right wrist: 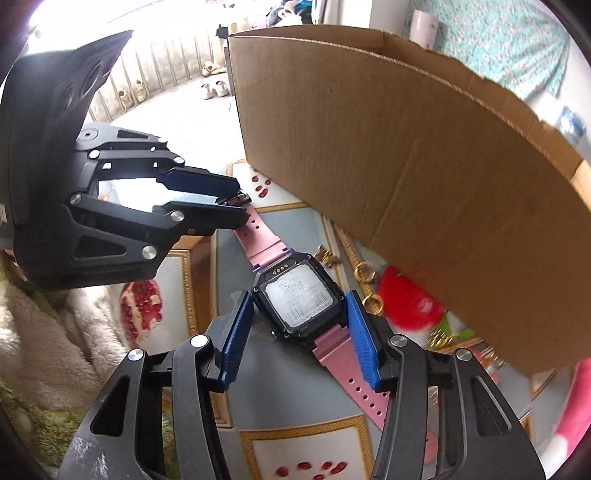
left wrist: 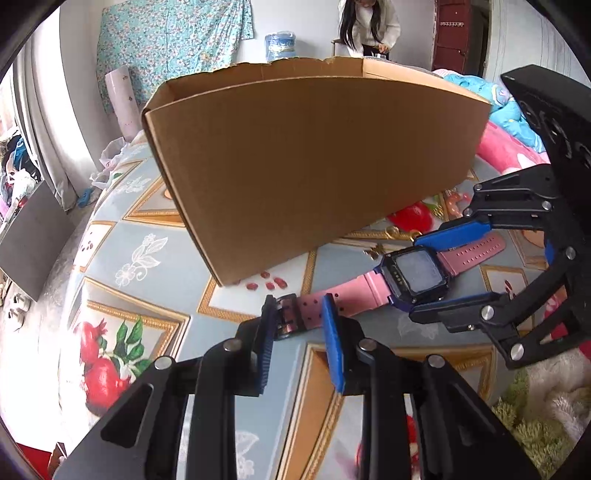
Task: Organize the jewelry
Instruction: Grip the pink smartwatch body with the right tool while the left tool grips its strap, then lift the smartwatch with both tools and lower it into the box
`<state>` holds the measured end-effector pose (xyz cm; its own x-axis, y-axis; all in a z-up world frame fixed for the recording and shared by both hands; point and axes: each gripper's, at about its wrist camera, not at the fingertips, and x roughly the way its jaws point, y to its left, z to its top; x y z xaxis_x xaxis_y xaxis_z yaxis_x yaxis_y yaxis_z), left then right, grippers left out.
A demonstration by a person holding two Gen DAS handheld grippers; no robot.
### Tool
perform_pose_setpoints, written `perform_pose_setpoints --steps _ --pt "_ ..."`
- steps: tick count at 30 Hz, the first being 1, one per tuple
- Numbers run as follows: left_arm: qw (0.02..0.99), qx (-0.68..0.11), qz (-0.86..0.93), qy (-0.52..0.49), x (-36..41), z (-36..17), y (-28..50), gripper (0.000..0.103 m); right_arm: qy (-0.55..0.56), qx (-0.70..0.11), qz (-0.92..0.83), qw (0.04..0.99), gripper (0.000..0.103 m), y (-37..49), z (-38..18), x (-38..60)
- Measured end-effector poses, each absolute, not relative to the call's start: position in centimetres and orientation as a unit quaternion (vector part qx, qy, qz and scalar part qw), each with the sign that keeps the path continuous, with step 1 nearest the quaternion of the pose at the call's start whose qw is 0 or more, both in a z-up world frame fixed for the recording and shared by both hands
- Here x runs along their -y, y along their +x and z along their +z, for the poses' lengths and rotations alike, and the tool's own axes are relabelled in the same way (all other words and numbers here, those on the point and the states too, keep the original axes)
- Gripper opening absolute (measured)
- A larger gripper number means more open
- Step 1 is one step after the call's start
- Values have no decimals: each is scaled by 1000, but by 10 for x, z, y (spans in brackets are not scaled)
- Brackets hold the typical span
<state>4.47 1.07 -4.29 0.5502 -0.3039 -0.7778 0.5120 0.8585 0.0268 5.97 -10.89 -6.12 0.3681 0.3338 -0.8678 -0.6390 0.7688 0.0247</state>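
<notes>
Two hand-held tongs work over a watch [left wrist: 413,275] with a pink strap that lies back-up on a table [left wrist: 236,310] covered in a cloth printed with fruit and flowers.

Left-wrist view: the left gripper [left wrist: 301,325] enters from 6 o'clock, its blue pads pinching the buckle end of the strap; the black buckle [left wrist: 286,317] sits between the pads. The right gripper [left wrist: 439,269] comes in from 3 o'clock and brackets the dark case of the watch, one pad on either side. A cardboard box [left wrist: 314,158], open at the top, stands on the table toward 12 o'clock of the watch. Gold rings [left wrist: 397,232] lie on the cloth just beside the box, toward 1 o'clock of the watch. A person [left wrist: 369,26] stands in the background at 12 o'clock.

Right-wrist view: the right gripper [right wrist: 299,325] rises from 6 o'clock. Its pads flank the watch [right wrist: 301,302] case closely; whether they press on it cannot be told, though the near pad seems to stand just clear. The left gripper [right wrist: 236,205] reaches in from 9 o'clock, pressed together on the strap's far end. The box [right wrist: 424,166] fills the frame from 12 to 3 o'clock, with the rings [right wrist: 369,286] near its base at 3 o'clock of the watch.
</notes>
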Motion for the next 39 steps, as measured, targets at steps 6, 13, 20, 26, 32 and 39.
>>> perform_pose_setpoints --steps 6,13,20,26,32,39 --pt "877 -376 -255 154 -15 -30 18 28 -117 -504 315 796 48 61 -59 115" --pt "868 -345 -254 250 4 -38 0 57 -23 -554 351 755 48 89 -60 138" --pt "859 -298 -244 336 24 -51 -3 60 16 -583 379 719 48 109 -60 150" --pt "855 -296 -257 340 27 -52 3 36 5 -585 387 712 48 127 -54 154" --pt "856 -321 -268 305 21 -50 10 13 14 -576 390 719 47 116 -63 148" --pt "857 -353 -264 267 15 -46 21 10 9 -563 370 739 47 97 -63 157"
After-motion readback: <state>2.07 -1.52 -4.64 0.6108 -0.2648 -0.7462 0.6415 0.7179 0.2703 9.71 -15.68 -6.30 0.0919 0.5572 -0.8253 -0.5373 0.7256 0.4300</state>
